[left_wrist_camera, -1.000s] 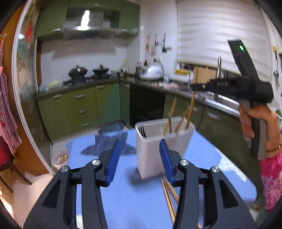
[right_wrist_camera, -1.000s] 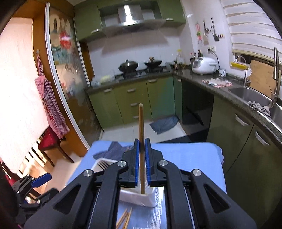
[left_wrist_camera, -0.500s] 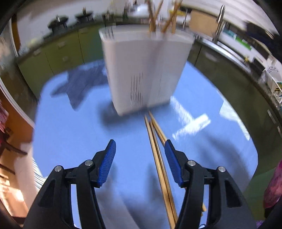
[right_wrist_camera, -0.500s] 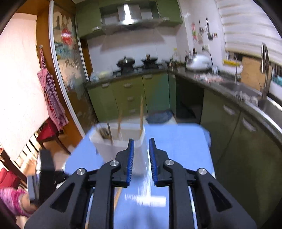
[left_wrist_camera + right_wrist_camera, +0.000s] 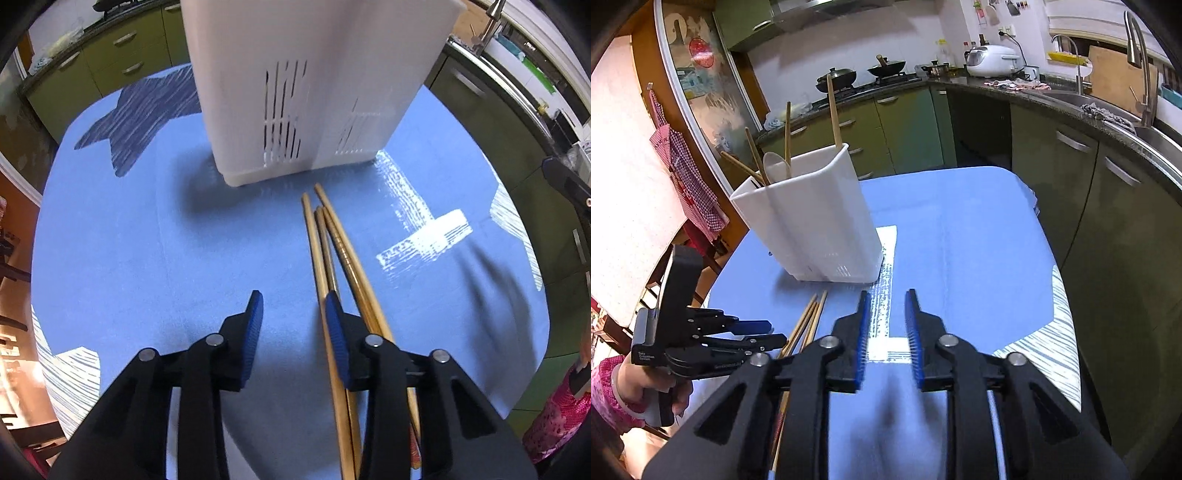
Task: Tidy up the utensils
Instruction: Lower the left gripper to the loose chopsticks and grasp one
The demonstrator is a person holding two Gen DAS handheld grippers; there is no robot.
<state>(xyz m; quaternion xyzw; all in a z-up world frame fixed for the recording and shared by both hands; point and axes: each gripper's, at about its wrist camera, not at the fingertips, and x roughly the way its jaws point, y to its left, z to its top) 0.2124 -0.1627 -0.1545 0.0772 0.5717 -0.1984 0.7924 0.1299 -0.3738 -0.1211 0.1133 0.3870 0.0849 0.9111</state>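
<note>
A white slotted utensil holder [image 5: 314,85] stands on the blue table; in the right wrist view the holder [image 5: 812,218] has several wooden chopsticks [image 5: 833,110] and a pale spoon [image 5: 775,166] upright in it. Several loose wooden chopsticks [image 5: 332,254] lie flat on the table in front of it, also in the right wrist view [image 5: 807,325]. My left gripper [image 5: 293,306] is open and empty, low over the table, its right finger over the loose chopsticks. My right gripper [image 5: 886,306] is open and empty, to the right of the holder.
The blue tablecloth [image 5: 960,229] has white and dark star prints. Green kitchen cabinets and a dark counter [image 5: 1071,107] with a sink run along the right. A red checked cloth [image 5: 683,173] hangs at the left by chairs.
My right gripper let go of a chopstick into the holder, opened and drew back to the right. My left gripper dropped low and moved in over the loose chopsticks.
</note>
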